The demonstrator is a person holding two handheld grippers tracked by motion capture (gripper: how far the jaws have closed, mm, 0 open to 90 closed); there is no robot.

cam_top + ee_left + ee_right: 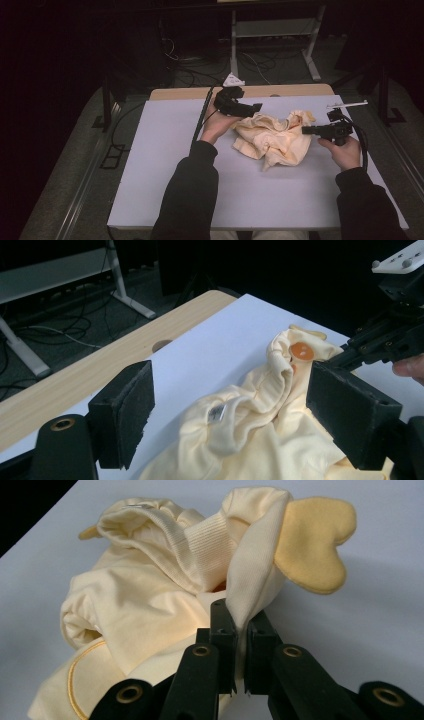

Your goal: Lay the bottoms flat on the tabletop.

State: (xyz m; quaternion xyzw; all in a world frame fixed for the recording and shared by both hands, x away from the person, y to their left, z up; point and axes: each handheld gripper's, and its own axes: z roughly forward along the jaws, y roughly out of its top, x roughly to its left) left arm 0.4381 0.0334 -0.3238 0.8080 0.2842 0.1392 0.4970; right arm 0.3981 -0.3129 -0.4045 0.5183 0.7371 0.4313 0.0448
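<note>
Between right tool (pixel 239 645) pads, garment (pixel 150 595) fold.

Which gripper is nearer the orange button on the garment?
Right. The right gripper is shut on the garment fold just beside the orange button; the left gripper stands open over the far end, by the label.
</note>
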